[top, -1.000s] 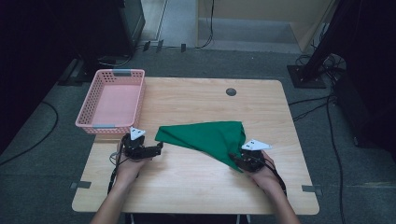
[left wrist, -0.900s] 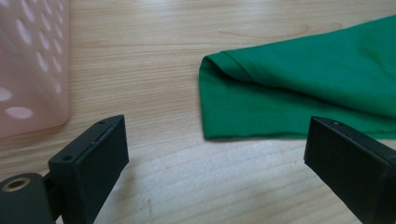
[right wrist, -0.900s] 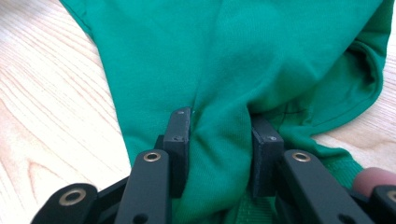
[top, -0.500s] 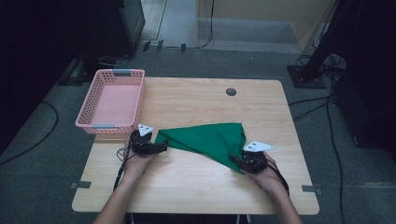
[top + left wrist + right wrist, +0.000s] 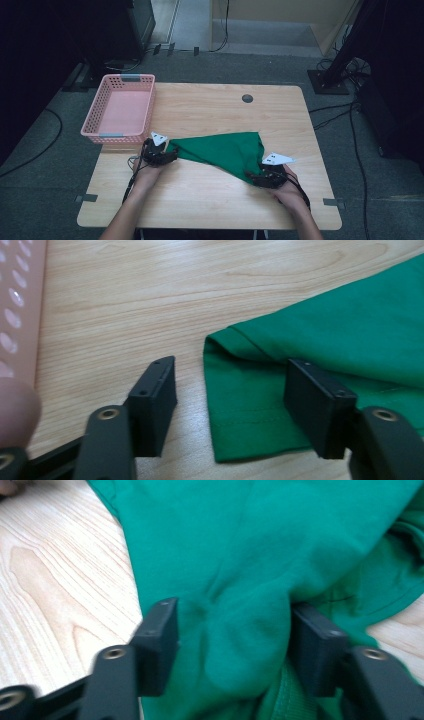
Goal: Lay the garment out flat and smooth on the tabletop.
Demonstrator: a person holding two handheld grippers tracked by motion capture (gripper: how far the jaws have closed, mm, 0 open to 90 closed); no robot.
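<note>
Cloth-folding mid-way: green cloth (image 5: 222,152) already folded into a triangle on table (image 5: 210,110), more folds left. Left gripper (image 5: 225,395) closing, jaws straddling the hemmed corner, not pinching yet. Right gripper (image 5: 232,647) just opened, bunched fabric loose between jaws. Cloth slightly wrinkled, beside pink basket (image 5: 120,107).

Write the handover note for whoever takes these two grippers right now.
Left gripper: jaws have just been closing, part open, astride the hemmed end of the green cloth; the pads do not press on it yet.
Right gripper: jaws have just been opening; a bunched fold of cloth sits between them, looking loose rather than clamped.
Things: the cloth lies in a folded wedge across the wooden table, tip at the left gripper, wide end at the right one. The pink basket at the table's far left has nothing in it.
Done: cloth roughly folded.
Left: probably regrip both ends, finish folding, maybe move it to the basket.
</note>
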